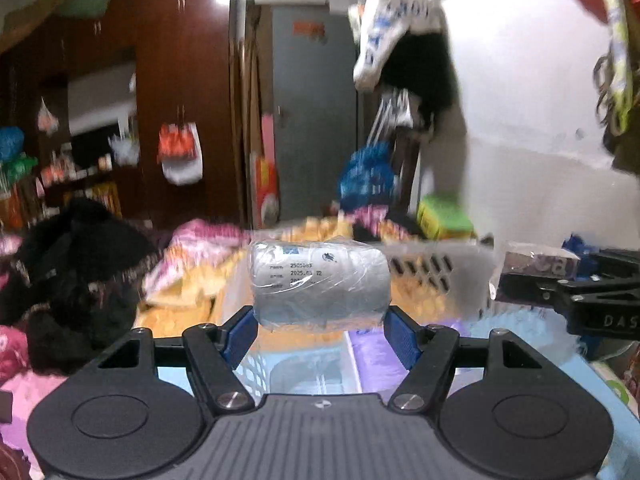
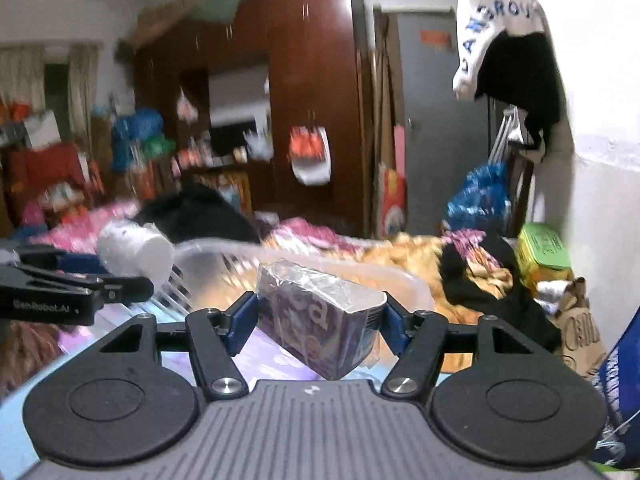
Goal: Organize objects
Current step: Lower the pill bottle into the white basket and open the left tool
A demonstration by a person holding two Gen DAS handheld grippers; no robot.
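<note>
My left gripper (image 1: 320,330) is shut on a white roll wrapped in clear plastic (image 1: 320,280), held crosswise in the air between the blue pads (image 1: 240,334). In the right wrist view the same roll (image 2: 136,250) shows at the left, in the left gripper (image 2: 86,276). My right gripper (image 2: 318,322) is shut on a purple box in shiny wrap (image 2: 320,320), tilted with one corner down. That box (image 1: 540,266) also appears at the right of the left wrist view, in the right gripper (image 1: 532,284). Both loads hang above a pale slotted plastic basket (image 1: 436,264).
Under the basket (image 2: 404,280) lie purple and light blue packs (image 1: 376,360). Around it is a bed heaped with an orange blanket (image 2: 416,252), pink bedding (image 1: 200,236) and black clothes (image 1: 76,264). A green box (image 2: 542,250), a dark wardrobe (image 1: 180,92) and a grey door (image 1: 312,120) stand behind.
</note>
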